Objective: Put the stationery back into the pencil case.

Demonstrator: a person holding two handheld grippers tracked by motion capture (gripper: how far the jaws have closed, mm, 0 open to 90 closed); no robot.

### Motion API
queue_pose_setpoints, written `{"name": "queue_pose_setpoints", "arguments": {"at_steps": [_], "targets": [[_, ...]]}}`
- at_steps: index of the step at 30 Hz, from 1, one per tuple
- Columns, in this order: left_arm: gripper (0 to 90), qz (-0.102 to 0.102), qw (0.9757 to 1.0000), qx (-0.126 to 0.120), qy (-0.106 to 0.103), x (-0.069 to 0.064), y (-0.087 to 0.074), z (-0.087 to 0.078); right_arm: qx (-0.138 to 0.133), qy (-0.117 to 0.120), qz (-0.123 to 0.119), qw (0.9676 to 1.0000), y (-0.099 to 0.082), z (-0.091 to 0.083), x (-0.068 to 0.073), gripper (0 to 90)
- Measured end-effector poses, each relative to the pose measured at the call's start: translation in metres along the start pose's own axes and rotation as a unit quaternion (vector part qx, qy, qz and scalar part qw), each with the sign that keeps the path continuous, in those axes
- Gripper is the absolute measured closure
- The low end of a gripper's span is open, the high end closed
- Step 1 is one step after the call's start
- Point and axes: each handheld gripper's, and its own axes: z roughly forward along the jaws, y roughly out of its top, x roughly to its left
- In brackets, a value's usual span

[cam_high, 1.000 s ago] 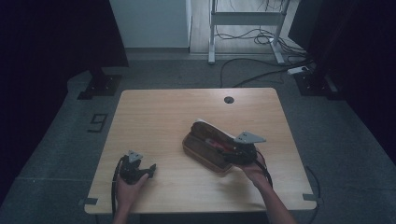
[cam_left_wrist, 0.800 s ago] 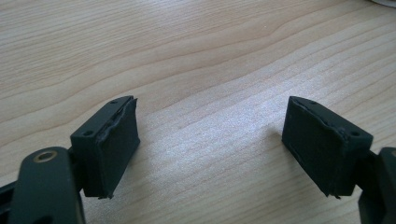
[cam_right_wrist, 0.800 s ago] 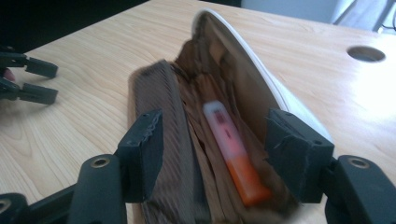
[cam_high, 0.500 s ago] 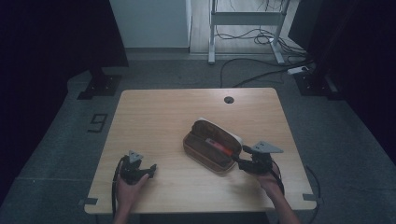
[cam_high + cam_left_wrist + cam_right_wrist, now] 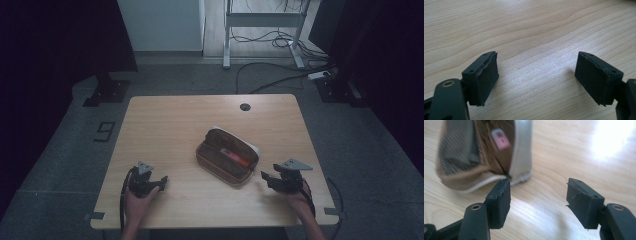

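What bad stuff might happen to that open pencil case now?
The brown fabric pencil case lies unzipped on the wooden table with an orange-red item inside; a nudge might spill it. The right gripper, open, sits close beside the case, so a careless sweep may push it. The left gripper looks too far away to steady it.

One sign is showing legibly: a dark figure "9" [image 5: 104,131] is lying flat on the grey floor [image 5: 75,150], at about nine o'clock from the wooden table [image 5: 165,125], just off its far left corner. Nothing else is reading clearly anywhere.
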Motion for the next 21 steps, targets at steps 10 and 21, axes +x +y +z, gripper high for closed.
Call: {"name": "queue_pose_setpoints", "arguments": {"at_steps": [10, 21], "targets": [[18.4, 0.000, 1.0000, 0.000, 0.000, 0.000, 0.000, 0.000, 0.016, -0.011, 0.015, 0.9997, -0.012, 0.003, -0.010, 34.9], [18.4, 0.000, 1.0000, 0.000, -0.001, 0.000, 0.000, 0.000, 0.019, -0.010, 0.013, 0.9997, -0.013, 0.005, -0.010, 34.2]]}}
